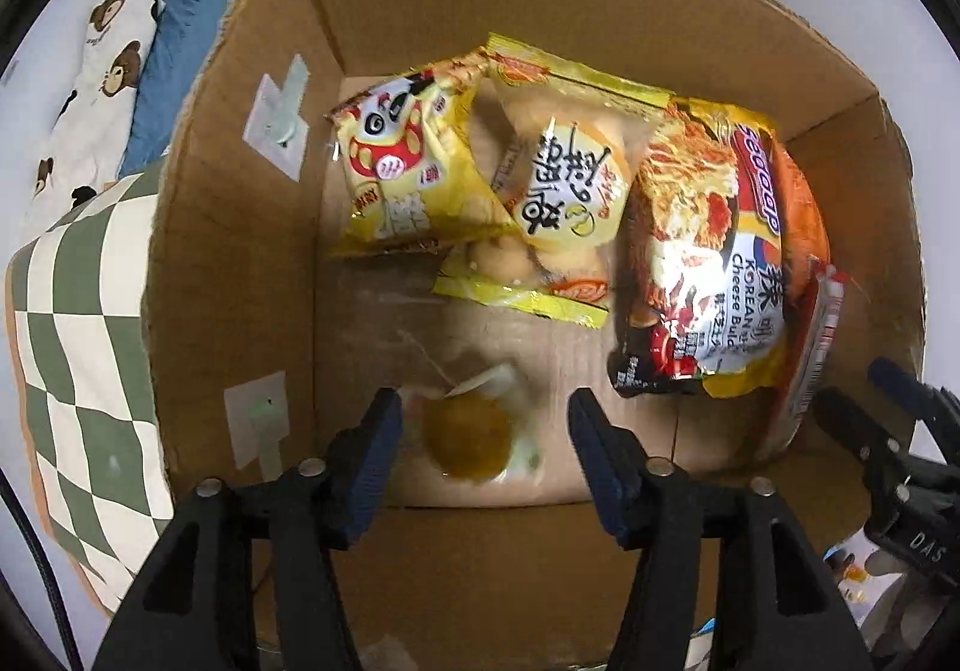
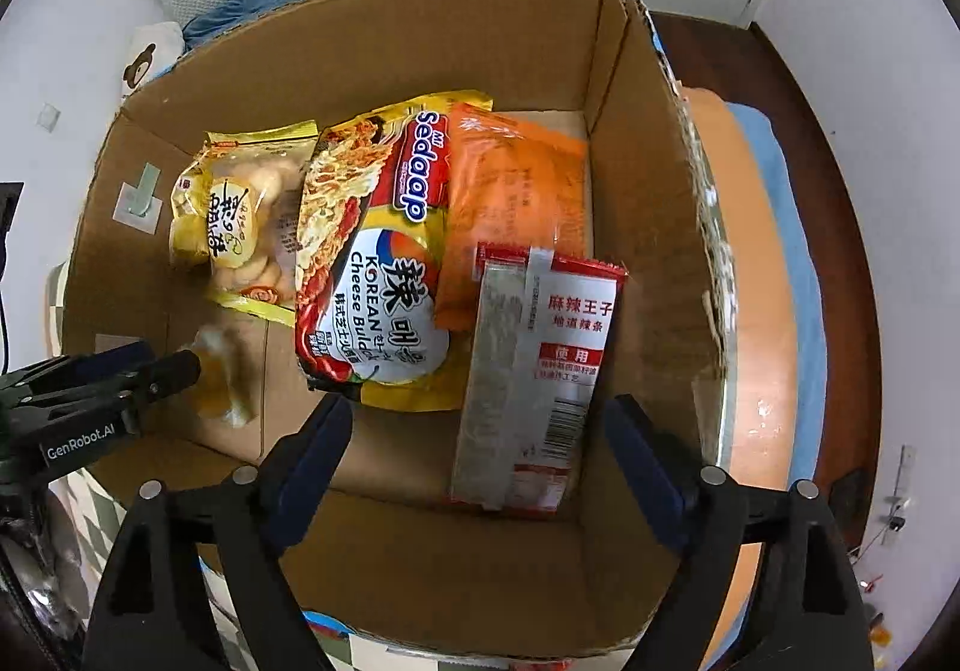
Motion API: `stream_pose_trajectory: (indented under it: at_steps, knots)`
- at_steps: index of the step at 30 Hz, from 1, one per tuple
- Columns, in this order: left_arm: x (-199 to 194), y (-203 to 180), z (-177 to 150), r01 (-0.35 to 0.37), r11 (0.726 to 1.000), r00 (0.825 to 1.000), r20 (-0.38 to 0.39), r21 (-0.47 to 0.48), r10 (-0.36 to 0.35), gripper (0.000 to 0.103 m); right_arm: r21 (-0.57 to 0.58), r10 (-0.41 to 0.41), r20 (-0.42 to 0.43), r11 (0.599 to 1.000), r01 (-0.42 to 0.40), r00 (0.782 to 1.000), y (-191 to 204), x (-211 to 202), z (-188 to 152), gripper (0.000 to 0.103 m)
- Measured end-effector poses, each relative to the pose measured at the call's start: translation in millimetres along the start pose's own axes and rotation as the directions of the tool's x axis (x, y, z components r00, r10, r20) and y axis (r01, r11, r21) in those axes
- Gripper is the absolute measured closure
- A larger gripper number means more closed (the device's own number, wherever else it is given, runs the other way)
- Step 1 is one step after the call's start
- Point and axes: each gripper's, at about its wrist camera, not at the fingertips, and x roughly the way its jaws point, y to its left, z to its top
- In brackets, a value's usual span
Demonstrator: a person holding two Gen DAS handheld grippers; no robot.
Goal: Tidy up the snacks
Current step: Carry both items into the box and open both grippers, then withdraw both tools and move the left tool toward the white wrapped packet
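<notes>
Inside cardboard box [image 2: 522, 29], Sedaap "Korean Cheese Buldak" noodle pkt [image 2: 372, 263], both grippers' jaws apart, nothing gripped.

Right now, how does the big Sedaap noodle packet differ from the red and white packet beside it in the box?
The Sedaap noodle packet is puffy, mostly yellow and red, and shows its printed front. The red and white packet is flat and slimmer, with a barcode facing up and a silvery strip along one side. It leans against the box wall and overlaps an orange packet. Both lie inside the cardboard box.

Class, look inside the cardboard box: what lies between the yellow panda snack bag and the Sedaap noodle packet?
A clear yellow-edged bag of round biscuits, partly under the panda bag, beside the noodle packet; the left wrist view shows it.
</notes>
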Motion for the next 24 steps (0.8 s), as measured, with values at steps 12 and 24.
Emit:
stream_pose_trajectory:
  at_steps: [12,24]
  knots:
    - [-45.7,-11.5,-21.3,-0.042,0.999,0.987,0.154,-0.013,0.044,0.026,0.003,-0.011,0.06,1.0,0.011,0.998,3.5,-18.0,-10.2,0.01]
    - [-103.7,-25.9,-67.2,-0.072,0.997,0.932,0.357,0.007,0.065,0.026,-0.015,-0.046,0.224,0.999,0.051,0.973,23.9,-73.7,-47.1,0.006]
